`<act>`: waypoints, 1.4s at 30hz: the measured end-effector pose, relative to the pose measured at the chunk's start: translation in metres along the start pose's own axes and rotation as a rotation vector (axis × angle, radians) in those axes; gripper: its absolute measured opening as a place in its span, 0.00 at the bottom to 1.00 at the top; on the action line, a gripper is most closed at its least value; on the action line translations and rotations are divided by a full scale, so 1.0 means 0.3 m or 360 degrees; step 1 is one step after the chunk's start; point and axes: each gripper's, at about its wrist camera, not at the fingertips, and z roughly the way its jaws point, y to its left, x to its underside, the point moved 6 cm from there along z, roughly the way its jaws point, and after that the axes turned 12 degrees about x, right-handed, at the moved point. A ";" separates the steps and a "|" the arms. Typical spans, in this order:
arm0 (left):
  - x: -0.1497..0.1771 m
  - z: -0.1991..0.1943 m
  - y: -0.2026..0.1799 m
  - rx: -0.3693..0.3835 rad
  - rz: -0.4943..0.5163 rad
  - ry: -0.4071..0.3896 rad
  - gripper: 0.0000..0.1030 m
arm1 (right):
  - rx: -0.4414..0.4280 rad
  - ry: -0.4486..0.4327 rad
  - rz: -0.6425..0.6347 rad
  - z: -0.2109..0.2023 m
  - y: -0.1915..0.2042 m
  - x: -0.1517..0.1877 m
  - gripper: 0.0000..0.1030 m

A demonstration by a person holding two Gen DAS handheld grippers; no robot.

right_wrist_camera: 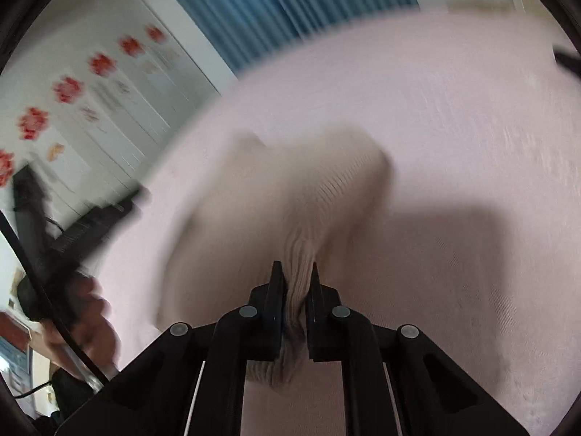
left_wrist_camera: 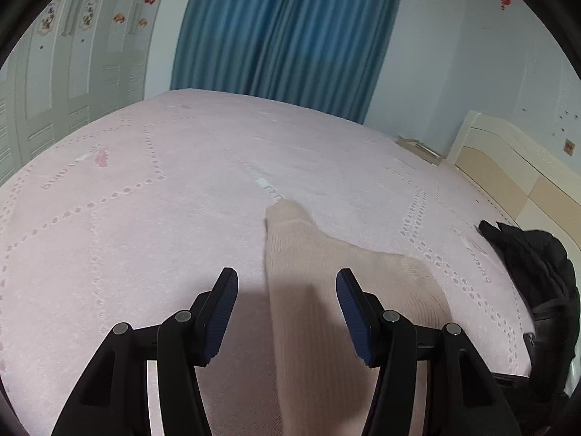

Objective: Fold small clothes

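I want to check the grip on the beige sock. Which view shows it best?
The right wrist view: the right gripper pinches the sock there. The left wrist view shows it sharper, lying unclamped between the open left gripper.

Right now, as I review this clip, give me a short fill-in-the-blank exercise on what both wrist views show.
1. The right hand-held gripper is shut on the ribbed beige ____.
2. The left hand-held gripper stands ____, gripping nothing.
3. The sock lies on a ____ bedspread.
4. The curtain is ____.

Missing: sock; open; pink; blue
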 end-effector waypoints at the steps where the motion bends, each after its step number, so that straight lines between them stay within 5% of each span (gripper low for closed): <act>1: 0.019 0.011 0.007 0.0009 -0.0004 0.0014 0.53 | 0.0010 0.0010 -0.0008 0.008 0.002 0.016 0.10; 6: 0.064 0.060 0.041 0.0080 -0.0057 0.0127 0.53 | -0.0015 -0.0208 -0.0062 -0.115 0.006 -0.029 0.34; 11: 0.046 0.069 0.019 0.0226 -0.0023 0.0145 0.53 | 0.0137 -0.0468 -0.0052 -0.172 0.019 -0.128 0.36; 18: 0.113 0.139 0.006 0.0081 0.0163 0.0312 0.55 | 0.0249 -0.0364 -0.0116 -0.024 0.089 -0.251 0.35; 26: 0.134 0.175 0.015 0.0012 0.0220 0.0342 0.63 | 0.0462 -0.0355 -0.0220 0.096 0.061 -0.227 0.32; 42: 0.138 0.121 0.020 0.0070 0.0151 0.0312 0.62 | 0.0238 -0.0340 -0.0054 0.001 -0.035 -0.209 0.41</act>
